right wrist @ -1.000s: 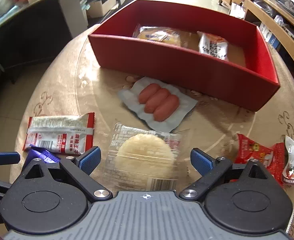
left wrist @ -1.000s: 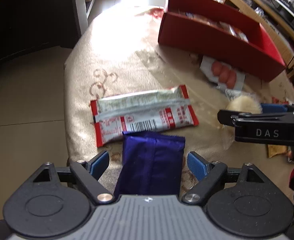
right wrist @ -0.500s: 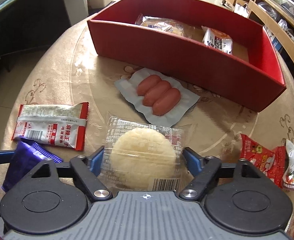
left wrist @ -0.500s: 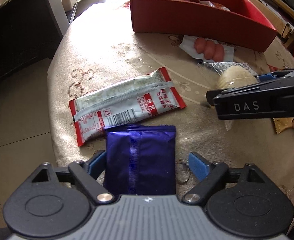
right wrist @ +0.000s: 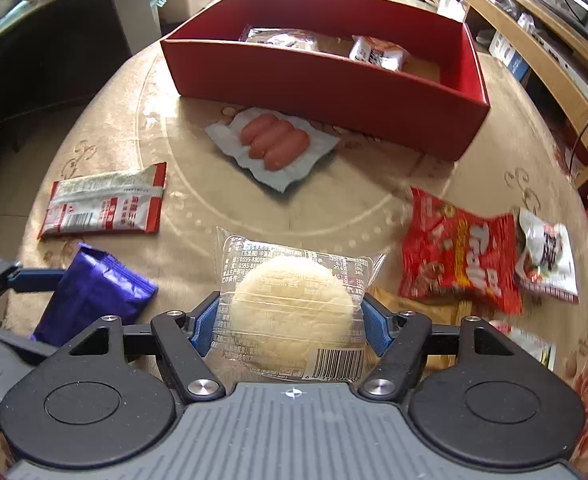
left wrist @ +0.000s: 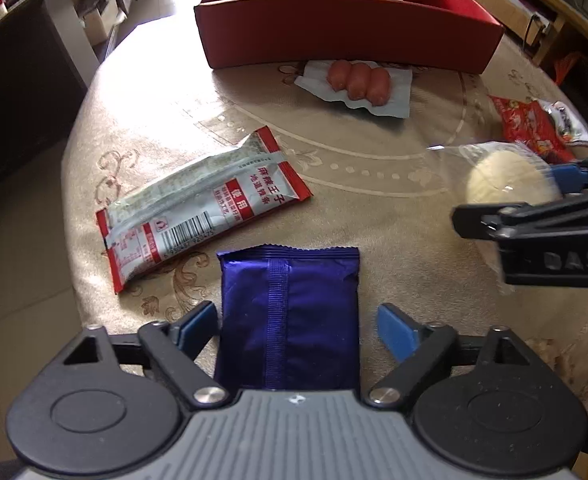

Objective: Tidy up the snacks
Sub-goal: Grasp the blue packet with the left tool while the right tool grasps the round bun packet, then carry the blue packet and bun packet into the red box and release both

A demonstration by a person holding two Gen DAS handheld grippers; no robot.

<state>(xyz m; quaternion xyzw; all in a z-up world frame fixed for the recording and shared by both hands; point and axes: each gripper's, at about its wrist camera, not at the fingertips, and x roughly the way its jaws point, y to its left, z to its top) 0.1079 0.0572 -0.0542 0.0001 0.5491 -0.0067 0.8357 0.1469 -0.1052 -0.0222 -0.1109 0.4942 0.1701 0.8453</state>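
Right wrist view, contents listed from left edge to right. Lower left: left gripper (right wrist: 34, 280), its jaws having just spread wider, the shiny purple foil snack pouch (right wrist: 94, 292) lying between them; in the left wrist view the right blue pad (left wrist: 394, 330) stands clear of the pouch's edge while the left pad sits just beside it, so no pinch is shown. Middle left: flat red-and-silver printed sachet with barcode (right wrist: 104, 204), loose on the beige patterned tablecloth (right wrist: 374, 208). Bottom centre: right gripper (right wrist: 290, 320), jaws having just closed in, both blue pads now pressing the sides of the round pale cake in a clear plastic wrapper (right wrist: 294, 308). Upper centre: vacuum pack of three pink sausages on a white backing (right wrist: 276, 146), lying just in front of the open red cardboard box (right wrist: 334, 92). Inside the box, at the top of the frame: two wrapped snacks, one silvery (right wrist: 282, 36), one white and red (right wrist: 378, 52). Right of centre: crinkled red snack bag with yellow lettering (right wrist: 458, 256); beside it at the right edge, a small white-and-dark packet (right wrist: 548, 256); below these, a tan packet (right wrist: 426, 308) partly hidden behind the right gripper. Progress, as judged: early stage, two items boxed, at least seven outside. Cake gripped, ready for transfer; purple pouch not yet secured; the remaining packets untouched.
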